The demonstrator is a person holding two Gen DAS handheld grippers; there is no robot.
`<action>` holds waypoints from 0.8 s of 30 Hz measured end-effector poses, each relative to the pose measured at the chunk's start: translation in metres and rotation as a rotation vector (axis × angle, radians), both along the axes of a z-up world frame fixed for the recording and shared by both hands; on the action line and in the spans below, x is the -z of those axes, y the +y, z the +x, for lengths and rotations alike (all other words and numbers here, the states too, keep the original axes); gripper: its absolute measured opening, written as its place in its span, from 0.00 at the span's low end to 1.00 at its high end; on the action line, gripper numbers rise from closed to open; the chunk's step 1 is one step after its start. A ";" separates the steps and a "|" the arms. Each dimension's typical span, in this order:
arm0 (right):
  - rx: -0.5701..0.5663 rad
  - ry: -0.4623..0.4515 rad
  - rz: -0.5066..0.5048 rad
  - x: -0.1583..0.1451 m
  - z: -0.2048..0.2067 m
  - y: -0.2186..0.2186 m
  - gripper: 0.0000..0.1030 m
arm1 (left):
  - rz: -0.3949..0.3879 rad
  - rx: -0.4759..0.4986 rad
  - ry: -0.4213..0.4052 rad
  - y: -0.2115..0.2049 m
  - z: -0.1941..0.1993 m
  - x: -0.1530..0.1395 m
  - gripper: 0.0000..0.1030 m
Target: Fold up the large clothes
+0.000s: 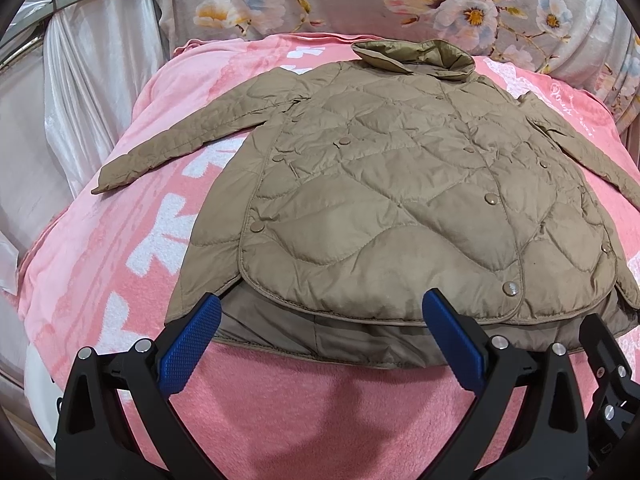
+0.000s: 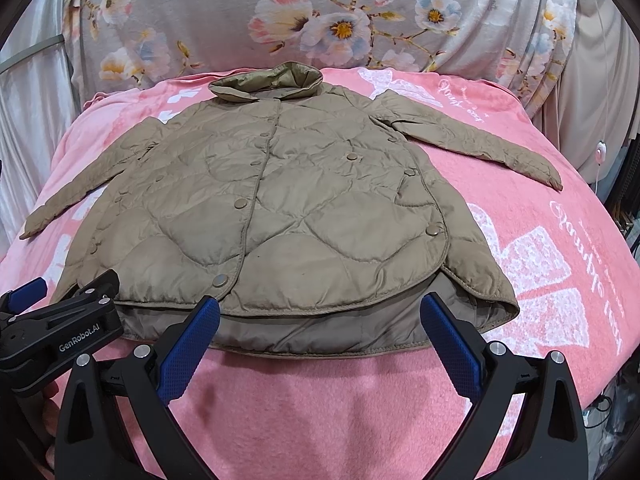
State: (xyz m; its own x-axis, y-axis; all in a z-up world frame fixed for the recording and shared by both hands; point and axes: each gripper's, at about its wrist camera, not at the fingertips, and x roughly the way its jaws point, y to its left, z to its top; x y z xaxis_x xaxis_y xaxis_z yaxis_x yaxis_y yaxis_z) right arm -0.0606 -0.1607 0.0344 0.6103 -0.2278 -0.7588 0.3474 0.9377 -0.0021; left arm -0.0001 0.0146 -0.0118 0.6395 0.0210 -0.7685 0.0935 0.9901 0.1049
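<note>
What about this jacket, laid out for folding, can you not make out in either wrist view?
- Jacket back: in both views, it lies face up on the pink blanket.
- Right cuff: in the left wrist view, the right sleeve runs past the frame edge.
- White script on blanket: too small, upside down.

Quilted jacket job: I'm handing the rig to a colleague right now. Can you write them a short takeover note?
Left claw: open, empty, at the jacket's near hem.
Right claw: open, empty, at the same hem, beside the left one.
Quilted jacket: flat and front up on the pink blanket, snapped shut, collar at the far end, both sleeves spread outward.
Done: laid out only.
Left: every fold, sleeves included.
</note>
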 end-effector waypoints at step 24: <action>0.479 -0.182 0.373 0.006 0.042 -0.295 0.95 | -0.016 -0.105 -0.044 0.028 0.078 -0.021 0.96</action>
State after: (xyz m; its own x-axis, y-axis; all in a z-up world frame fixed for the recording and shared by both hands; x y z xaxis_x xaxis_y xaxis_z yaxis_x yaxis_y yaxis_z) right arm -0.0191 -0.4558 0.0287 0.6332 -0.2478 -0.7332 0.6924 0.6046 0.3937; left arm 0.0782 0.0429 0.0092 0.6673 0.0773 -0.7408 -0.0152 0.9958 0.0903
